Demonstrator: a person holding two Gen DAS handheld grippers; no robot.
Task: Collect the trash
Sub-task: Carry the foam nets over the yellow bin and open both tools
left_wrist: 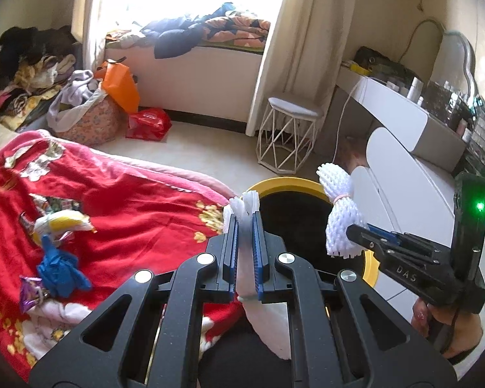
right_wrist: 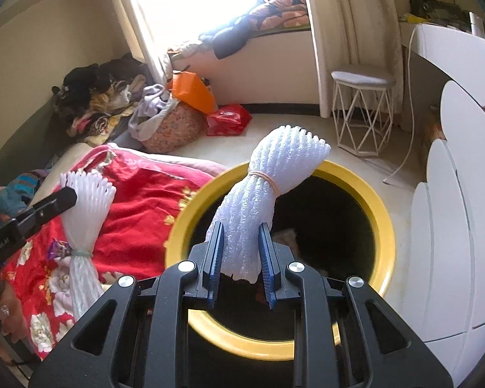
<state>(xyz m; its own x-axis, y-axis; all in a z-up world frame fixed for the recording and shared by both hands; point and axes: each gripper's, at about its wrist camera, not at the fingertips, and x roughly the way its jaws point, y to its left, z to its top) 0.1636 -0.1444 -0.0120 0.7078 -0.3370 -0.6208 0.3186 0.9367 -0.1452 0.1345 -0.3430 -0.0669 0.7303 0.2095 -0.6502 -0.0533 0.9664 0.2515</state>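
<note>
Left gripper (left_wrist: 245,218) clamped tight on a white foam-net sleeve bundle tied with a greenish band (right_wrist: 80,223). Right gripper (right_wrist: 242,229) pinching a second white foam-net bundle with an orange rubber band (right_wrist: 268,174) – both hanging over the round yellow-rimmed trash bin (right_wrist: 381,213). Beside it, red floral blanket (left_wrist: 119,200) with blue crumpled glove (left_wrist: 59,266) – maybe wrappers too.

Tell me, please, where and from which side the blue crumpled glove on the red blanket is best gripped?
Grip the blue glove at its bunched middle, coming from above: it lies slack and crumpled on the red blanket, with wrappers close at both ends, so probably only the raised folds give the fingers something to pinch.
</note>
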